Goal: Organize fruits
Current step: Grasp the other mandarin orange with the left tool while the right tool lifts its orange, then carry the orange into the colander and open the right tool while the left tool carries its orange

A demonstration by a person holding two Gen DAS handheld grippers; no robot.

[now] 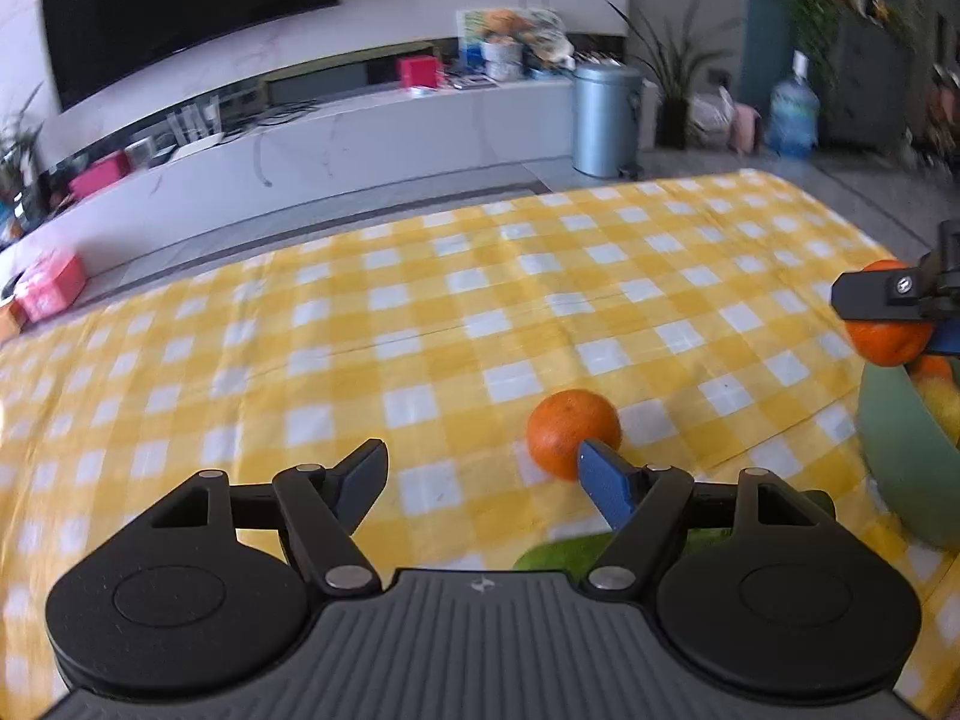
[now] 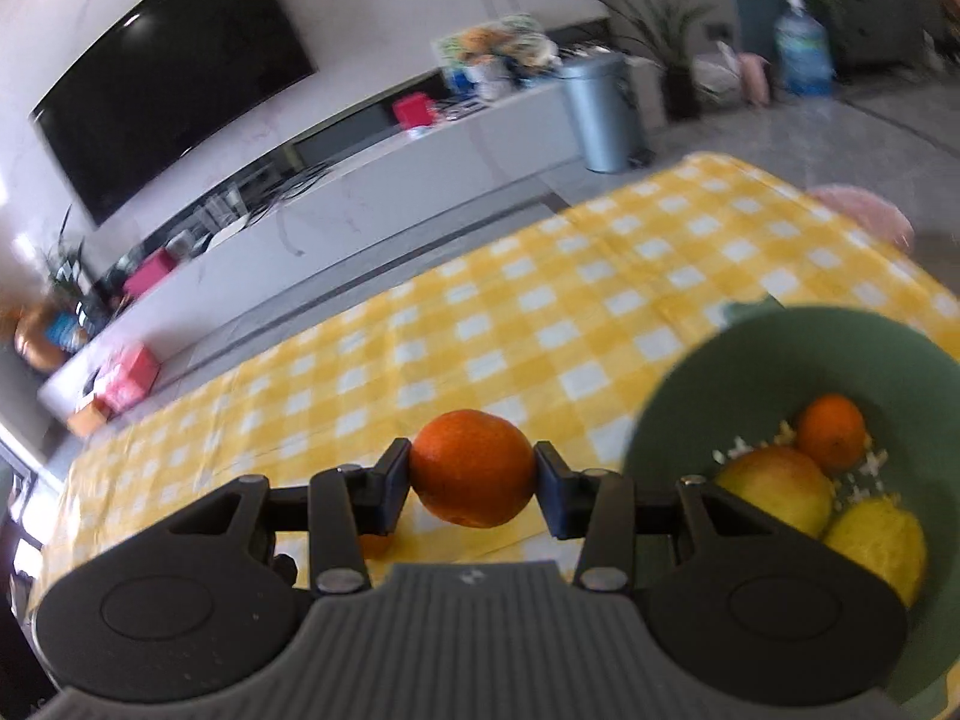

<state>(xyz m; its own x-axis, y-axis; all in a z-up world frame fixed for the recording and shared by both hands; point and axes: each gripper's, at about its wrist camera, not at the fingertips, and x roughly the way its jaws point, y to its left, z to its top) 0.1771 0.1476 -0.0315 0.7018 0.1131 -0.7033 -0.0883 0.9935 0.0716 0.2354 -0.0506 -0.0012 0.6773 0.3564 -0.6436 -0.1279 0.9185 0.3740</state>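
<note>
My right gripper [image 2: 473, 480] is shut on an orange [image 2: 473, 467] and holds it above the cloth, just left of the green bowl [image 2: 780, 348]. The bowl holds a small orange [image 2: 831, 431], a yellow-red apple [image 2: 780, 492] and a lemon [image 2: 879, 546]. In the left wrist view the right gripper [image 1: 888, 300] holds that orange [image 1: 888, 339] over the bowl's rim [image 1: 900, 450]. My left gripper [image 1: 480, 480] is open and empty. A second orange [image 1: 570, 429] lies on the cloth, just behind its right fingertip [image 1: 606, 480]. A green fruit [image 1: 570, 552] shows partly under that gripper.
The table has a yellow and white checked cloth [image 1: 420, 330]. Beyond its far edge are a low white TV bench [image 1: 360, 138], a grey bin [image 1: 606, 120] and a water bottle [image 1: 792, 114]. A pink thing [image 2: 864, 210] sits at the table's right corner.
</note>
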